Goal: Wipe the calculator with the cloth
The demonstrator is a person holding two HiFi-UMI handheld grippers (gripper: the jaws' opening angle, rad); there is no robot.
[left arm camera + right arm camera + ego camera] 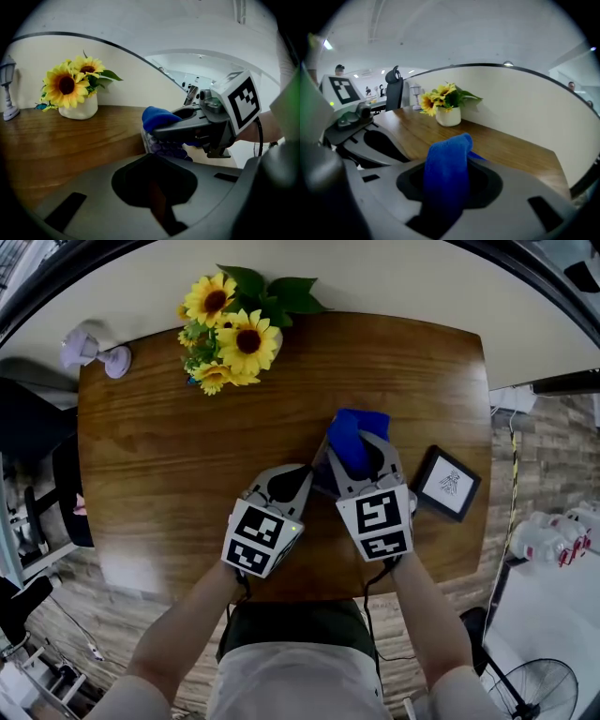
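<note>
Right gripper (359,457) grips the blue cloth (447,164), which stands folded between its jaws at head-view centre. The calculator (161,146), apparently purple-keyed, lies beneath. Left gripper (296,476) is clenched beside it.

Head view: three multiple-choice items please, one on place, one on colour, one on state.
1. Where do the sunflowers stand?
A. at the far edge of the table
B. at the near edge, by the person
C. on the floor

2. What colour is the cloth?
A. red
B. blue
C. white

3. What state is the right claw in?
A. open and empty
B. shut on the cloth
C. out of view

Key: 1 A, the flowers sit at the edge farthest from the person. 2 B, the cloth is plain blue in every view. 3 B, the cloth sticks up from between its jaws.
</note>
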